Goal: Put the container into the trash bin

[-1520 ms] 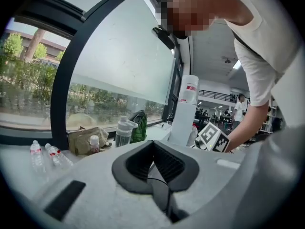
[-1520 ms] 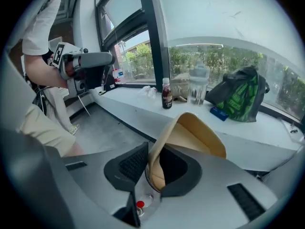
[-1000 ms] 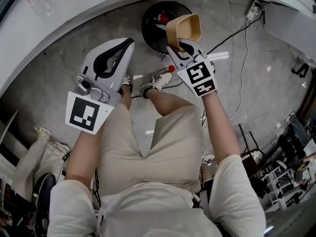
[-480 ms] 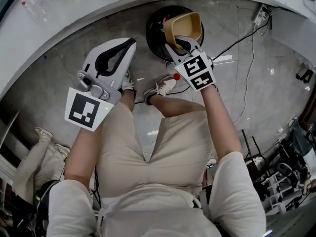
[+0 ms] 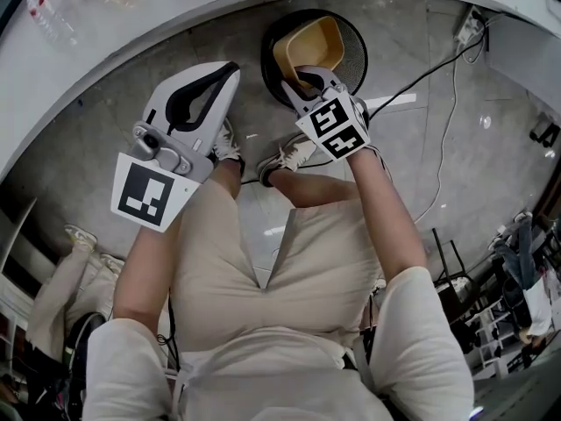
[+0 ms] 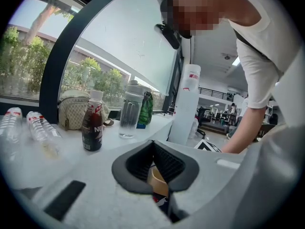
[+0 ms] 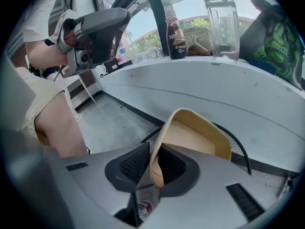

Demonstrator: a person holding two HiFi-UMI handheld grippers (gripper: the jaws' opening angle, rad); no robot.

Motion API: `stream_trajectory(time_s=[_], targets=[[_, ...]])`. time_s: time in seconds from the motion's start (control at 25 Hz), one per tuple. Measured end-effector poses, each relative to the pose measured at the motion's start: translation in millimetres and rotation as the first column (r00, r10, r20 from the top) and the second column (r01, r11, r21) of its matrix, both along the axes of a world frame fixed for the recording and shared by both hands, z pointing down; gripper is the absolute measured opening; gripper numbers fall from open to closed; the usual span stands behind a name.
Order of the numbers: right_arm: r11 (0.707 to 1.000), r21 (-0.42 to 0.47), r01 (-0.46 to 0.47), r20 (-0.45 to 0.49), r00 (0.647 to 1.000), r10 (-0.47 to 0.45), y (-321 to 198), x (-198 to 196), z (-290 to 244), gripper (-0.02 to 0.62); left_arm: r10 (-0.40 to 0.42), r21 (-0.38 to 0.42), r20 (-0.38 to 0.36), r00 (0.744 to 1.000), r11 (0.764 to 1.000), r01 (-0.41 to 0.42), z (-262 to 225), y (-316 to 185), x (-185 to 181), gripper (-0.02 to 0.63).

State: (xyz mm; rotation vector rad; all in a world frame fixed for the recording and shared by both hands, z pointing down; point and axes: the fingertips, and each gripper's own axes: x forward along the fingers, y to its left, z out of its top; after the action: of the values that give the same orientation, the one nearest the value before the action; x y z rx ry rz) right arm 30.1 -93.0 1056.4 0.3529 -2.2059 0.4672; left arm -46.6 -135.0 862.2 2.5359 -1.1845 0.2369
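Note:
A tan, tub-shaped container [image 5: 311, 46] hangs tilted in the mouth of the round black mesh trash bin [image 5: 355, 40] on the floor. My right gripper [image 5: 307, 81] points steeply down and is shut on the container's near wall, its jaws still closing tighter. In the right gripper view the container's rim [image 7: 195, 135] is pinched between the black pads, with the bin's mesh [image 7: 237, 149] behind and under it. My left gripper [image 5: 230, 70] hovers to the left of the bin, shut with nothing between its pads [image 6: 153, 146].
A curved white counter [image 5: 131, 24] runs just behind the bin. On it stand a dark drink bottle [image 6: 92, 128], a clear jug [image 6: 129, 111], a beige bag [image 6: 71, 109] and plastic water bottles [image 6: 28, 128]. The person's shoes [image 5: 285, 152] and a cable [image 5: 438, 130] lie near the bin.
My right gripper has sunk with the container from above the bin into its mouth. The left gripper has also come down a little.

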Motion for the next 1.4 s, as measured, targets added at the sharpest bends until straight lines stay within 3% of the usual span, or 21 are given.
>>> stream_trajectory(time_s=[0.48,0.76,0.92,1.12,1.4], targets=[[0.986,-0.163,0.023,-0.04,0.999,-0.03,-1,-9,57,0.058,-0.026,-0.031,-0.001,1.0,0.999,0.026,19,-10,-13,0.015],[0.968,-0.247,-0.054,-0.041,0.998,0.045,-12,-10,81,0.058,-0.038,-0.043,0.007,0.999,0.998,0.039,28,-10,-19,0.015],[0.943,-0.31,-0.125,-0.075,0.991,0.107,-12,-4,103,0.058,-0.043,-0.046,0.007,0.999,0.998,0.044,32,-7,-18,0.015],[0.923,-0.336,-0.186,-0.087,0.982,0.166,-21,-5,121,0.058,-0.046,-0.056,0.007,0.999,0.997,0.046,38,-1,-15,0.015],[0.891,-0.411,-0.195,-0.163,0.977,0.138,-18,1,149,0.063,-0.046,-0.076,0.022,0.999,0.996,0.048,42,8,-16,0.015]])
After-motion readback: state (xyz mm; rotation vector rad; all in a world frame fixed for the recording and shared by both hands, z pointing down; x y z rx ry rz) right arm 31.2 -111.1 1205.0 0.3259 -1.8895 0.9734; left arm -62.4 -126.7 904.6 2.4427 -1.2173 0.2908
